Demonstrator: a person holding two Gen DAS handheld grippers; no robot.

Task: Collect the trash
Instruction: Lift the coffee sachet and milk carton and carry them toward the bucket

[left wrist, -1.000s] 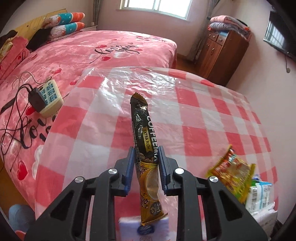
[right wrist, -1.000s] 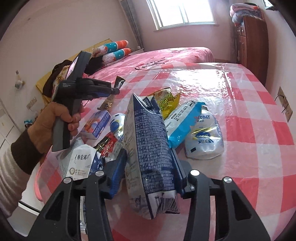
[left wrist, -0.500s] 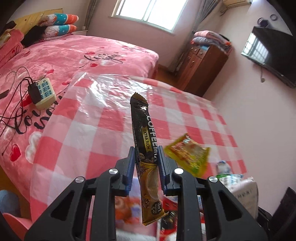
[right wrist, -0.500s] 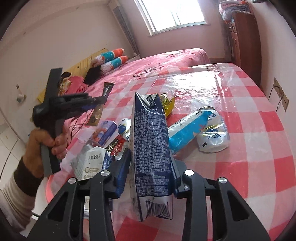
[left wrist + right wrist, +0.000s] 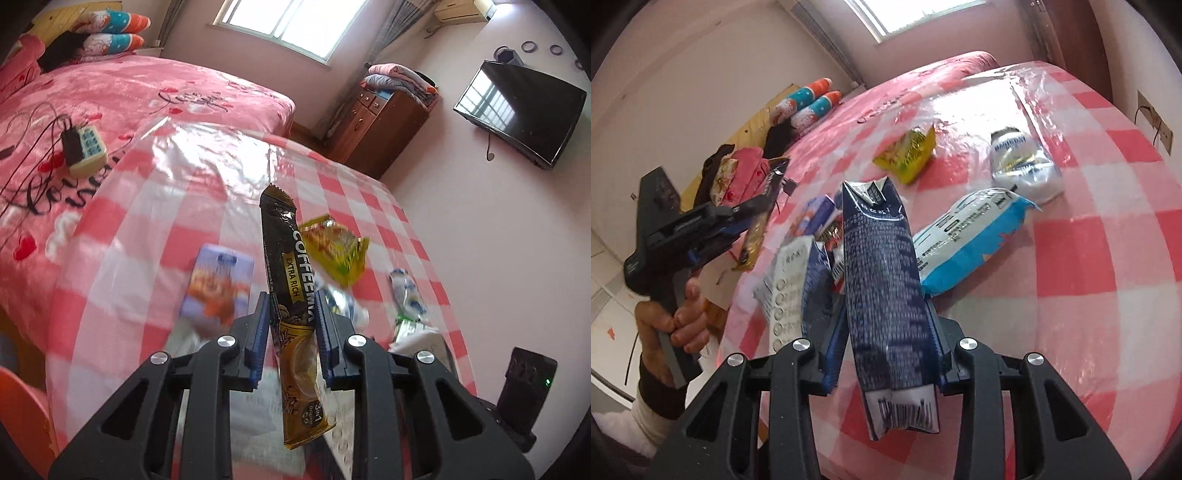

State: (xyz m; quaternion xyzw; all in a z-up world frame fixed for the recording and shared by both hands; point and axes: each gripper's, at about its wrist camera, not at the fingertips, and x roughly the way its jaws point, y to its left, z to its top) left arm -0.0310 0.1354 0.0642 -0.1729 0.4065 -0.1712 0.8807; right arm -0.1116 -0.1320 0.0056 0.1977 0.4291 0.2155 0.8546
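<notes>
Checked bench [image 5: 1108, 258] littered with wrappers: my left gripper [image 5: 291, 332] jaws clench the coffee sachet [image 5: 291, 295], right gripper [image 5: 882, 354] jaws grip the blue carton [image 5: 882, 280] low, so either could slip mid-carry.

Daylit room, fisheye views.
Window [image 5: 291, 26] light glares off the table [image 5: 207, 155] cover; nearer packets smear; edges bend, corners black.

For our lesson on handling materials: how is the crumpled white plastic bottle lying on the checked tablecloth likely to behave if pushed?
The white plastic bottle lies on its side, so it may roll. It looks crushed and empty, probably light, and likely slides on the glossy tablecloth.
</notes>
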